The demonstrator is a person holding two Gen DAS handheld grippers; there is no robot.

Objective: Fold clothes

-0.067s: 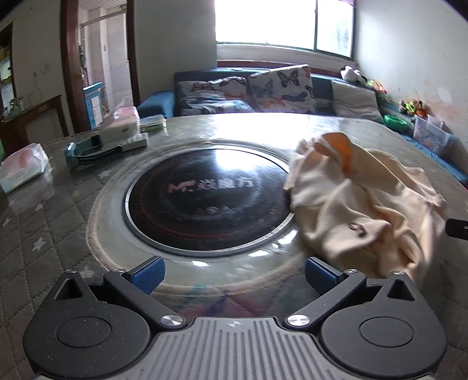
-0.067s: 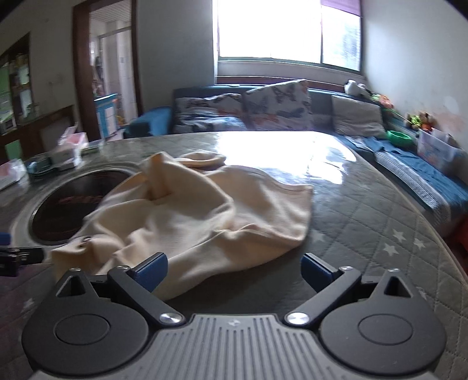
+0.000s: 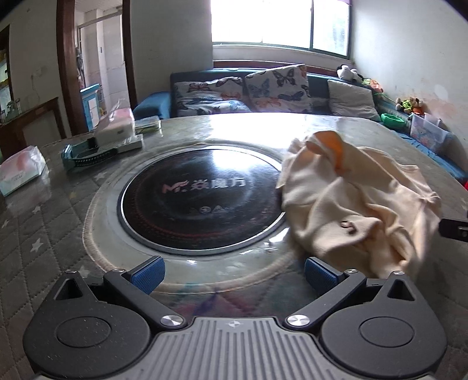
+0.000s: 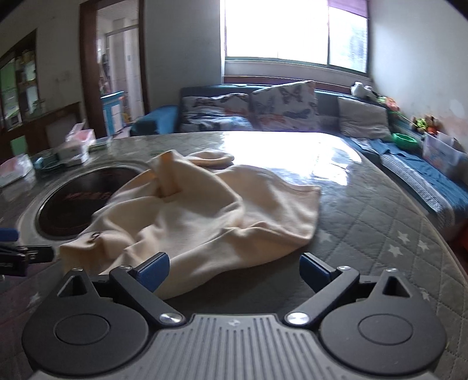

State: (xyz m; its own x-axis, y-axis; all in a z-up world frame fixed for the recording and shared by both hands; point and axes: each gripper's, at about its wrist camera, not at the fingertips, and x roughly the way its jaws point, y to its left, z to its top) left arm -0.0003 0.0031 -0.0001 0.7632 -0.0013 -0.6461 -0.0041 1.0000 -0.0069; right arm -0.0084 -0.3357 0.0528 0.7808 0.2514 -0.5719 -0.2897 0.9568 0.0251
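window (image 3: 278,23): bright, backlit, in far wall | sofa (image 3: 204,79): dark blue, below window, carrying butterfly-print cushions (image 3: 275,84) and a grey cushion (image 3: 351,99) | doorway (image 3: 96,67): left of window, dark wood frame | wall (image 3: 409,49): right of window, pale, scuffed | wooden cabinet (image 3: 32,119): left of doorway

My left gripper (image 3: 234,271) was a black two-finger unit. Each finger (image 3: 147,270) ended in a ribbed blue pad. Behind the pads, black linkage arms ran back to silver round-headed screws either side of a grey ribbed centre plate, which bore a small crosshair mark. Flanking that plate sat two black speckled discs with raised round hubs. My right gripper (image 4: 234,267) matched it: blue pads, black links, silver screws, grey ribbed plate.
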